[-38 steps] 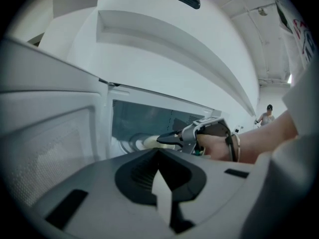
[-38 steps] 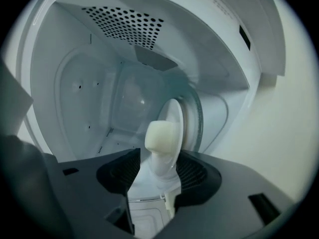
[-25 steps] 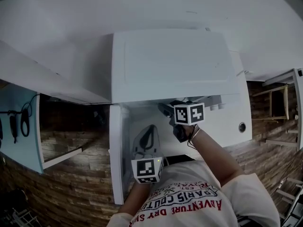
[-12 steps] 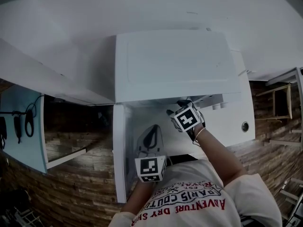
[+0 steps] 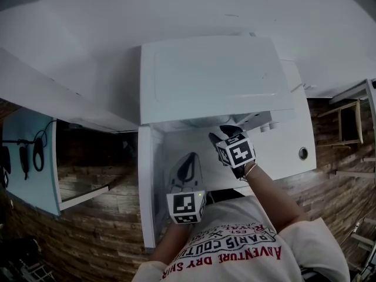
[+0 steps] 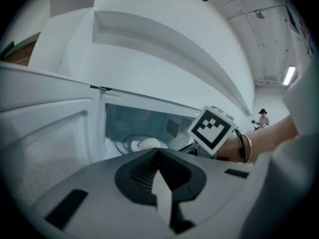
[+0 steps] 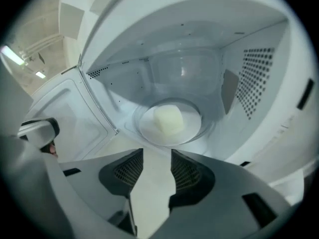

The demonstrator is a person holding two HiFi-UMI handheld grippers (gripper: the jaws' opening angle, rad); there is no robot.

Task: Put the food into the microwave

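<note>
We have the pale cube of food point(image 7: 168, 120) on the clear glass plate point(image 7: 195, 129) inside the white microwave point(image 5: 211, 78); our right gripper point(image 7: 157, 154) has fingers apart and empty, just narrowing, our left gripper point(image 6: 158, 152) has fingers together; the white door point(image 5: 147, 192) is not yet shut

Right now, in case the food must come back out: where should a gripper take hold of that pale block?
Pinch the pale block across its two flat side faces, coming through the open front of the microwave and slanting down over the dish rim: it sits alone mid-dish, walled in elsewhere.
</note>
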